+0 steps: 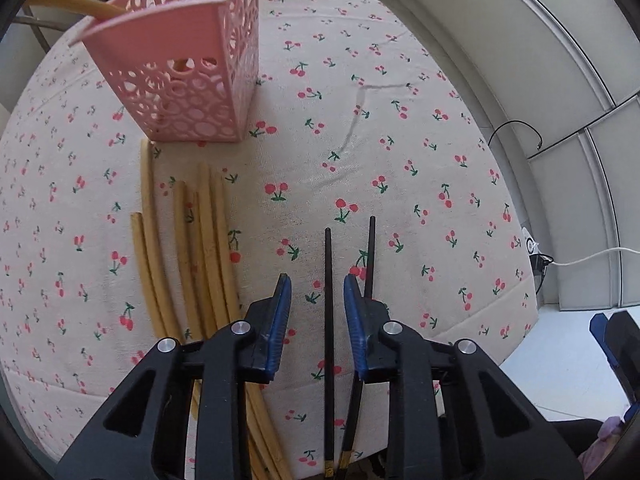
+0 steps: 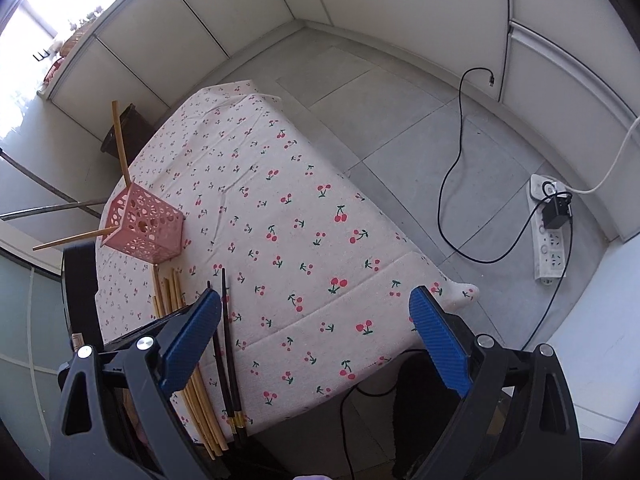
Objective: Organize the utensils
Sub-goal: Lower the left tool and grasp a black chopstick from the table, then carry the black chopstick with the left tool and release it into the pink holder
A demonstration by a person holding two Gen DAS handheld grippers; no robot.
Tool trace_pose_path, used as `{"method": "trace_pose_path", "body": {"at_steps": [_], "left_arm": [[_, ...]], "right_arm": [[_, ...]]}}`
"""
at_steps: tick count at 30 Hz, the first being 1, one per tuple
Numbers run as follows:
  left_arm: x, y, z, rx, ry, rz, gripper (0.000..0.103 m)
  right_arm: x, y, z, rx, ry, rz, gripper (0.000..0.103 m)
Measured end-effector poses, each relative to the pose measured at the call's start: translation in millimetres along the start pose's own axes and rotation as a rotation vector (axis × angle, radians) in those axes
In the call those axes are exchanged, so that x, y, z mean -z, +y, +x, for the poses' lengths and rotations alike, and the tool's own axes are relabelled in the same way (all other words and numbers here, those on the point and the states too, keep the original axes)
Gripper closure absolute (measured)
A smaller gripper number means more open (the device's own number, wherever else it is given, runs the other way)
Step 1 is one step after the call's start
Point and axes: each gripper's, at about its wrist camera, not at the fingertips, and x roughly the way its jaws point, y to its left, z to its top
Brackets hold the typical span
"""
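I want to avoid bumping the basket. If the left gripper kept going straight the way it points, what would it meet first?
Probably the black chopsticks: one lies between the open left gripper fingers. The pink basket sits up-left, off that line. Height above the tablecloth is unclear.

Black hand-held gripper (image 1: pixel 317 304), blue ribbed pads (image 1: pixel 280 320), silver screws

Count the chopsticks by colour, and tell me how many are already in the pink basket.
Black chopsticks, on the table: 2
Wooden chopsticks, loose on the table: 6, as best the overlapping pile shows
Wooden chopsticks, in the pink basket: 2
Total: 10
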Motion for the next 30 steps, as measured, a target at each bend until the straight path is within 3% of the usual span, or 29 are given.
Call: {"method": "trace_pose_path", "body": {"at_steps": [3,7,10,16,23,27,29,30], "left_arm": [[-3,0,7,-0.004,0.008,0.0,0.079],[-1,-9,12,-0.069,-0.025,0.055,0.094],[3,-11,13,-0.082,-0.056,0.067,0.099],[9,19,-14,0.09,-0.104,-0.05,0.1],[41,56,-107,0.278,-0.256,-0.112,0.1],[55,77,-158,0.296,-0.398,-0.091,0.1],[59,80,-174,0.295,-0.441,-0.083,0.1],[67,88,-187,0.291,-0.471,-0.08,0.1]], "right_arm": [[1,-2,5,-0.011,0.03,0.014,0.011],[0,-6,12,-0.018,0.054,0.047,0.011],[-2,-10,17,-0.012,0.059,0.084,0.011],[-2,2,35,0.017,0.096,0.07,0.011],[4,56,74,0.089,0.135,-0.063,0.011],[15,92,99,0.136,0.156,-0.159,0.011],[24,106,116,0.165,0.18,-0.198,0.018],[27,110,120,0.176,0.187,-0.214,0.027]]}}
